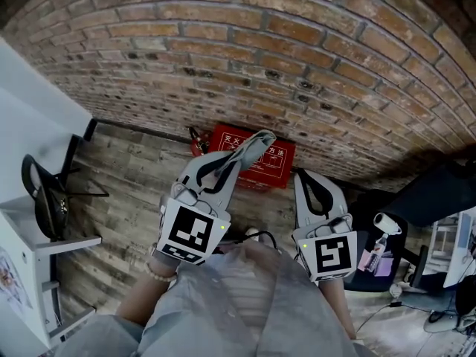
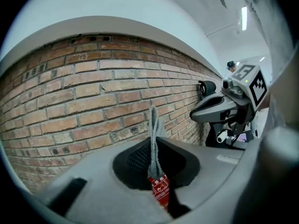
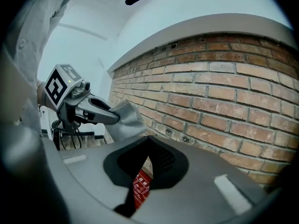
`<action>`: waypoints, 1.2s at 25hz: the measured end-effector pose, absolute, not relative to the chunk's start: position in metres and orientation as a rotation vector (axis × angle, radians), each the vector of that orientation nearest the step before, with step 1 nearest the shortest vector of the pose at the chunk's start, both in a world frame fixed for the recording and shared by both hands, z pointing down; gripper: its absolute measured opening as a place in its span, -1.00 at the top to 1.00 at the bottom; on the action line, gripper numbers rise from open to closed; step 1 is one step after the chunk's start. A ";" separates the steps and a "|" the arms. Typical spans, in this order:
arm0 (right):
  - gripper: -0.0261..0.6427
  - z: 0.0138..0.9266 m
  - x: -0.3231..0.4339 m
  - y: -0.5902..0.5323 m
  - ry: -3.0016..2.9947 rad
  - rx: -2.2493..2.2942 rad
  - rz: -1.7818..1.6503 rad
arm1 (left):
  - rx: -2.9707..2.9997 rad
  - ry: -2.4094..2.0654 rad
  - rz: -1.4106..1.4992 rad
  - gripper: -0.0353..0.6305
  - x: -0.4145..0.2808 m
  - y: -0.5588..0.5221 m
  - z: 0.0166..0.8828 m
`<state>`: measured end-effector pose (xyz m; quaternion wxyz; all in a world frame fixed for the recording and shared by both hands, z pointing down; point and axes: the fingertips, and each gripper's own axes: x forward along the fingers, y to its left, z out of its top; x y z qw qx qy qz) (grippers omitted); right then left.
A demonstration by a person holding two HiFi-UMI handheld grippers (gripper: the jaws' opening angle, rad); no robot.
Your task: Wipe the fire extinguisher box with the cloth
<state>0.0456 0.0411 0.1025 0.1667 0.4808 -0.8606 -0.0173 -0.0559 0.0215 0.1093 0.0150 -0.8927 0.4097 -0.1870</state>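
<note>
Box: red box (image 1: 262, 163) on the floor, far side, against the brick wall (image 1: 297, 58); it also shows through both grippers' gaps.
Progress: judged not yet begun; the cloth is gripped but hangs in the air on the near side of the box, seemingly clear of it.
Left to do: the whole wipe, lid and sides; no wiped patch can be made out.
Box contents: lid shut, printed face up; the inside is hidden.
Cloth: grey cloth (image 2: 153, 139) standing up from the left jaws as a narrow fold.
Left gripper: left gripper (image 1: 242, 155) clamped tight on the cloth, pointed at the box.
Right gripper: right gripper (image 1: 301, 181) just right of it, jaws closed together on nothing.
Beside box: small dark fitting (image 1: 195, 138) at its left end; cannot tell what.
</note>
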 end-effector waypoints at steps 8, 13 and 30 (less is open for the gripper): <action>0.89 0.092 0.046 0.035 -2.458 1.373 -0.090 | -2.785 1.282 -0.558 0.86 -0.054 0.021 0.106; 0.89 0.091 0.046 0.030 -2.459 1.369 -0.099 | -2.782 1.280 -0.540 0.86 -0.053 0.017 0.103; 0.89 0.092 0.043 0.021 -2.461 1.339 -0.114 | -2.775 1.301 -0.547 0.86 -0.055 0.010 0.106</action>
